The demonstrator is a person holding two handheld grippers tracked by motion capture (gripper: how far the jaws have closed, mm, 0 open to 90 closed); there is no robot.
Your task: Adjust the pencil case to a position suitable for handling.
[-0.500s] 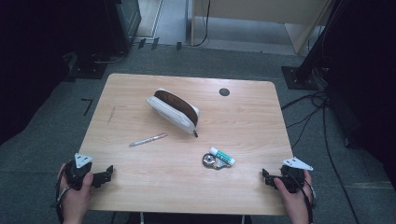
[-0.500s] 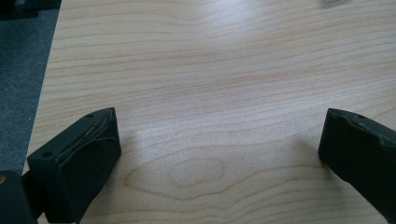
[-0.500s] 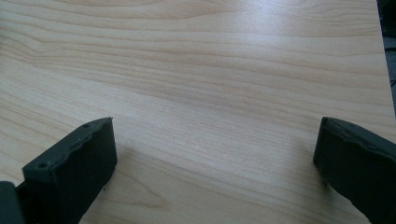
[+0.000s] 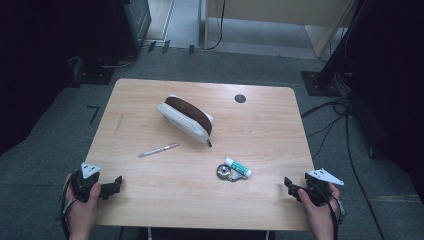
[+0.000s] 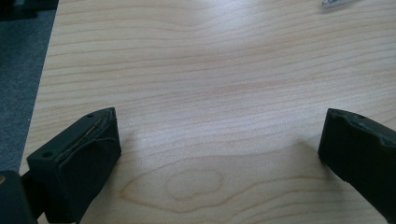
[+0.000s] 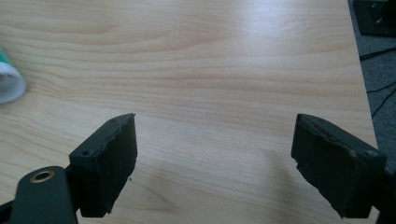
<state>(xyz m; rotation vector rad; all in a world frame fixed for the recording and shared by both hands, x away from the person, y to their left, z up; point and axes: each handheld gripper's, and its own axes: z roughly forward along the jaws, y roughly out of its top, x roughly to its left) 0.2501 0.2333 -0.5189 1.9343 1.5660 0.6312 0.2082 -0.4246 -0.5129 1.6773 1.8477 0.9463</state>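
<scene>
Table (image 4: 150, 195): pale wood-grain top, smooth, slight sheen. Pencil case (image 4: 186, 119): white cloth-like shell, matt, brown inside. Pen (image 4: 158, 150): pale plastic look. Glue stick (image 4: 238, 167): white, green plastic, smooth. Left gripper (image 5: 219, 154), right gripper (image 6: 215, 158): black matt pads, worn edges.

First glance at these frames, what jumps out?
The white pencil case with its brown opening lies at an angle near the middle of the wooden table. In front of it are a pen to the left and a white glue stick resting against a small round metal object to the right. The left gripper and right gripper sit at the near corners, jaws open and empty.
</scene>
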